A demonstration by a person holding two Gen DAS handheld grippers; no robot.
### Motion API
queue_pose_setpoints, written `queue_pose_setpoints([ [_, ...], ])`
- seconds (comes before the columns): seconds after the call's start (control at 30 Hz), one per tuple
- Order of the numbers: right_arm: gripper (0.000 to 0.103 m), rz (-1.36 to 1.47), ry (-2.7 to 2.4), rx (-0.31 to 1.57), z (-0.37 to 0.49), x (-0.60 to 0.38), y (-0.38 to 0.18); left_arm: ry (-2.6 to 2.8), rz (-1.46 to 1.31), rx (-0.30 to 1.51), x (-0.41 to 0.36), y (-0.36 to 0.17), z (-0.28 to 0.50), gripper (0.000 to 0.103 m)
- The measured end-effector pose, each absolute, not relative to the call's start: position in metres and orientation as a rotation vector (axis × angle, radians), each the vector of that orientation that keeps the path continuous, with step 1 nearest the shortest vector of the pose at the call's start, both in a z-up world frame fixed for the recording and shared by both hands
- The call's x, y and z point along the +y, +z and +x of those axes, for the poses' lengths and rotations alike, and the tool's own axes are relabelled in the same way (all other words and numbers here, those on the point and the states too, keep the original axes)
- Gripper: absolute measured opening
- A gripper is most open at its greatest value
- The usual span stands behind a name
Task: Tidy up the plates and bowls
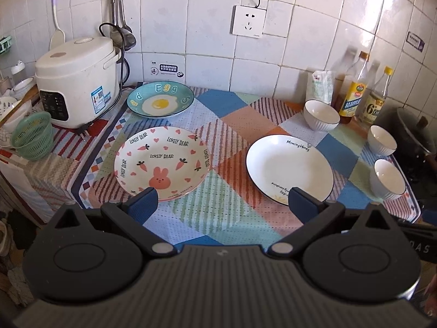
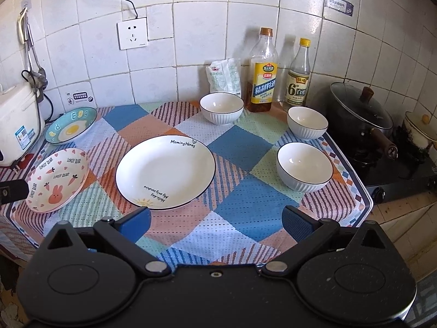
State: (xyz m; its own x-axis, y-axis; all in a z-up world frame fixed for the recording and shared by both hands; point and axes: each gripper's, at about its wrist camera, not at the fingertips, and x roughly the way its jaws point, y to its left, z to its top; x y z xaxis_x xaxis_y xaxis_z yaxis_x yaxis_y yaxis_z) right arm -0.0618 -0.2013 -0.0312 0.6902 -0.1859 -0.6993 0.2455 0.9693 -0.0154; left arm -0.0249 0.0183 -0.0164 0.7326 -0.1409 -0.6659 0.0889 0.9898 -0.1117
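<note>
Both my grippers hang over the near edge of the tabletop (image 2: 240,153) with nothing in them: my left gripper (image 1: 222,201) has its fingers spread wide apart, and my right gripper (image 2: 217,220) is just as wide. I take the white Morning Honey plate (image 2: 165,172) as my landmark, lying flat in the middle of the checked cloth. To its left lies the Lovely Bear rabbit plate (image 1: 162,162), and behind that one, against the rice cooker (image 1: 76,80), the blue Egg plate (image 1: 160,99). To the right of the white plate stand three white ribbed bowls: the near bowl (image 2: 304,166), the middle bowl (image 2: 307,123) and the far bowl (image 2: 221,108) behind it, by the cooking wine bottle (image 2: 262,73) and the vinegar bottle (image 2: 298,75). Nothing is stacked yet, as far as I can judge. The plates lie flat, so I expect a finger must slip under a low rim; if I push instead of lifting, a plate could slide on the cloth or drag it along. The glaze looks slick, so a thin pinch on a rim may let a plate tilt and drop. Reaching for the far bowl, I could knock a bottle over. The near bowl sits close to the tabletop's right edge, beside the stove with its lidded pot (image 2: 360,114); a nudge might tip it off.
</note>
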Motion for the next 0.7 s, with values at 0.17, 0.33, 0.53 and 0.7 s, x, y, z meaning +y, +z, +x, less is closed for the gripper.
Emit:
queue_pose_setpoints([
  [0.17, 0.103, 0.125, -0.178, 0.736, -0.066, -0.202, -0.027, -0.136, -0.093, 0.713, 0.022, -0.015, -0.018, 0.100],
  [0.33, 0.103, 0.129, -0.032, 0.504, -0.071, -0.203, -0.022, -0.089, -0.090, 0.730, 0.024, -0.024, 0.014, 0.100],
  [0.53, 0.100, 0.026, 0.113, 0.466, -0.030, -0.207, -0.031, -0.164, -0.033, 0.703, 0.006, -0.050, 0.049, 0.093],
  [0.7, 0.073, 0.172, 0.131, 0.631, 0.013, -0.242, -0.081, -0.327, -0.096, 0.776, -0.013, -0.099, 0.086, 0.084],
])
